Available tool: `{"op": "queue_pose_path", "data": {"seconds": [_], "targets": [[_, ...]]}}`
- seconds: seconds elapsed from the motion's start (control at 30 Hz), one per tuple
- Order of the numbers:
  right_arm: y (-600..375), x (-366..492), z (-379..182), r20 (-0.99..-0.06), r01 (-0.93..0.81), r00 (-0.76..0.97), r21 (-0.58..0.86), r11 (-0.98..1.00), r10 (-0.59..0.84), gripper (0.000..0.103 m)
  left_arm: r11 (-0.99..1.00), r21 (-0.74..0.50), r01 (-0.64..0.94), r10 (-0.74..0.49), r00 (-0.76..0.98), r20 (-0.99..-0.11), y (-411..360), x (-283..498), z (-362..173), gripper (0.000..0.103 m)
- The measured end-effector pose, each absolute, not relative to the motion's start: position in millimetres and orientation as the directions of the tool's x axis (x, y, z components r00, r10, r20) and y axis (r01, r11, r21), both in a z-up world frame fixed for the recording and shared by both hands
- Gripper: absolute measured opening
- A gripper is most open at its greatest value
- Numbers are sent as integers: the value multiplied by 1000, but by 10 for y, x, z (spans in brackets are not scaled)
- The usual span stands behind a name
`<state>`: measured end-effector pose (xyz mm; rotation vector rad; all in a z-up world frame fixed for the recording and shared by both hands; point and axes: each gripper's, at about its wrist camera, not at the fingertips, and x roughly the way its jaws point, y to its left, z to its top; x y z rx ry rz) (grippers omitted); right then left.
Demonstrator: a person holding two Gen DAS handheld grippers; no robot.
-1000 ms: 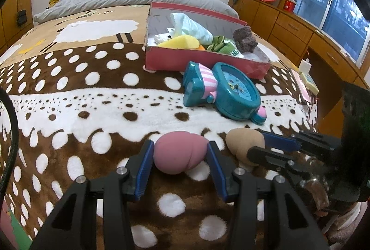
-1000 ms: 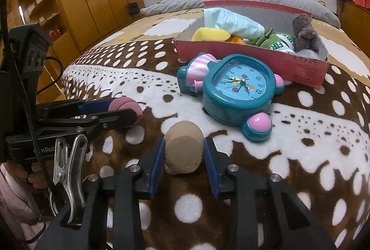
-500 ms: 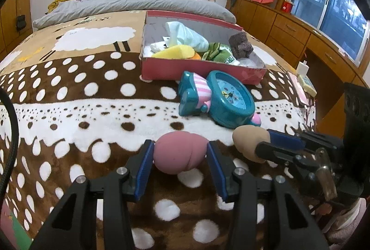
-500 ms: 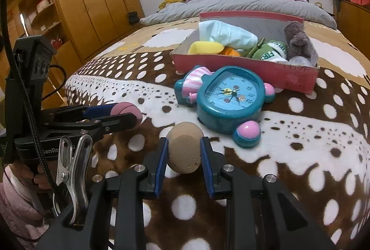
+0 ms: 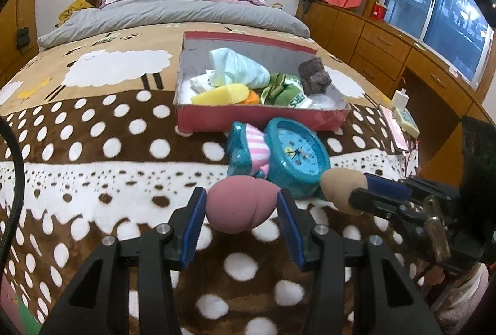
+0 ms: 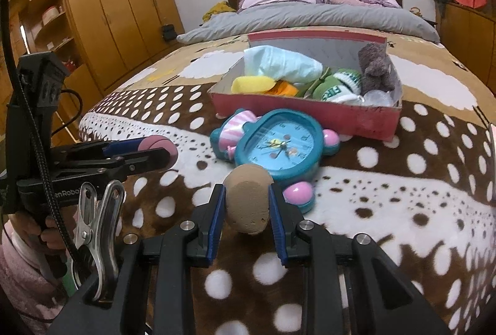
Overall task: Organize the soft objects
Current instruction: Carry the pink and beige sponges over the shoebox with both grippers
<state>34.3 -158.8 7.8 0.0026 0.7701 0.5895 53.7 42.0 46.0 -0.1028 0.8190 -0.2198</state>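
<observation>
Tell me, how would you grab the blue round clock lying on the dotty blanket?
Probably the blue round plastic clock is best pinched at its thin rim. It lies face up and looks wider than the jaws, so come from above at the near edge by the pink foot, one finger on the face, one slipped under the rim.
</observation>
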Motion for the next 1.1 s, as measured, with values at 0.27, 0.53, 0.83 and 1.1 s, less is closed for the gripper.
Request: {"op": "queue_pose_path", "data": {"seconds": [0.27,0.53,0.83,1.1], "targets": [[-1745,599,319,-648,-471,601,184,862,467,29,972,-150,180,-234,693,-682,336,847,813,49],[-1890,920,576,-641,-443,644,132,887,417,29,971,-139,195,-237,703,-670,231,1285,1028,49],[-1920,1359,734,-623,-420,677,110,901,392,29,976,-120,180,-213,719,-661,133,1875,1144,49],[-1860,1871,759,-607,-409,688,129,903,398,29,985,-102,138,-171,737,-653,93,2412,1066,49]]}}
